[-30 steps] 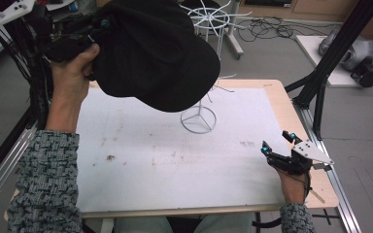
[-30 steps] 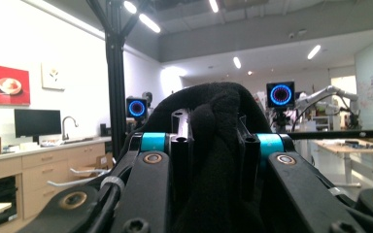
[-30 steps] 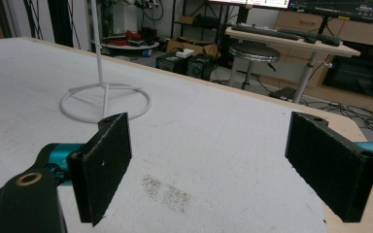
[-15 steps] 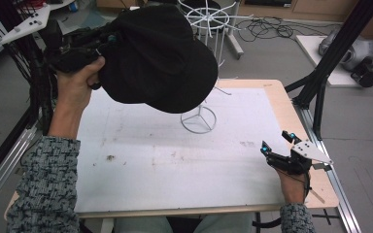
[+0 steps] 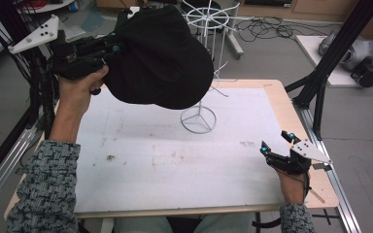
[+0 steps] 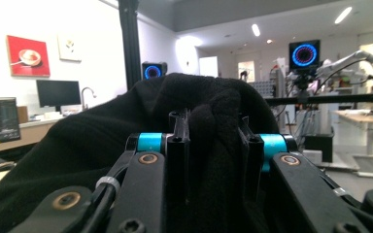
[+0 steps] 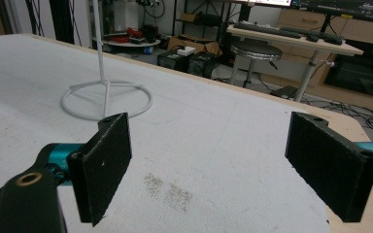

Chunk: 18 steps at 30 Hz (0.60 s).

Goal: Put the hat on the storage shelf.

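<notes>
Person's sleeves (image 5: 43,189) are grey-black knit w/ speckled pattern, lower left & lower right of frame; grippers (image 5: 278,145) black w/ teal joints, brass-ringed screws, grey three-cornered plates (image 5: 35,35) on top.

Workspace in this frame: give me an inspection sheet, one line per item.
Surface: white mat on a wooden table, scuffed, with small dark specks.
Job's things: black hat held aloft; white wire stand on the mat.
Clutter: nothing seen.
Grippers: left gripper shut on the hat's fabric; right gripper open, low at the table's right edge.
Cables: a tangle on the floor beyond the table.
Surroundings: black frame posts, lab benches and monitors.
</notes>
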{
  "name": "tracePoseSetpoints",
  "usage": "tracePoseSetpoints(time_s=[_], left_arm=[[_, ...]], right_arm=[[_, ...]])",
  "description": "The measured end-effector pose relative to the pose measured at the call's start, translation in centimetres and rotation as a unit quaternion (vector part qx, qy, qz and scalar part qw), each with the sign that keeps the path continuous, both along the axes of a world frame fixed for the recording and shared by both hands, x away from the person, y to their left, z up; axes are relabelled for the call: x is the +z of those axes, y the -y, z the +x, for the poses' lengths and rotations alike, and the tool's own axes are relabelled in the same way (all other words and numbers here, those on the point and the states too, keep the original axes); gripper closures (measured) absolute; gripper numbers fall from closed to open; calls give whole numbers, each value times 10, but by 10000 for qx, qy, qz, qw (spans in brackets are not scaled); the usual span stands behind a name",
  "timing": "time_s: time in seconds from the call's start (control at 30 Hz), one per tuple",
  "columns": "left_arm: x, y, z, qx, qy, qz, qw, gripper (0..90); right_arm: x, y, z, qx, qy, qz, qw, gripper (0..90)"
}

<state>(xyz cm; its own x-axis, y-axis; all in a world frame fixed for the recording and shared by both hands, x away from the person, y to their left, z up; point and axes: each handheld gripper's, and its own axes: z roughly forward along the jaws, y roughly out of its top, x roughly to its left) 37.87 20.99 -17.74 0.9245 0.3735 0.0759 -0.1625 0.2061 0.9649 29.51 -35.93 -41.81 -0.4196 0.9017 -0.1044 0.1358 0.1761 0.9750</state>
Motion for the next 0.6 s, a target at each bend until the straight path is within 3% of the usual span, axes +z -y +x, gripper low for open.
tracePoseSetpoints(time_s=[0.37, 0.6], left_arm=[[-18, 0, 7, 312, -91, 297, 9990, 693], [-25, -1, 10, 530, -198, 494, 9972, 677]], right_arm=[[0, -1, 1, 16, 5, 12, 10000, 160], [0, -1, 1, 14, -8, -2, 10000, 160]])
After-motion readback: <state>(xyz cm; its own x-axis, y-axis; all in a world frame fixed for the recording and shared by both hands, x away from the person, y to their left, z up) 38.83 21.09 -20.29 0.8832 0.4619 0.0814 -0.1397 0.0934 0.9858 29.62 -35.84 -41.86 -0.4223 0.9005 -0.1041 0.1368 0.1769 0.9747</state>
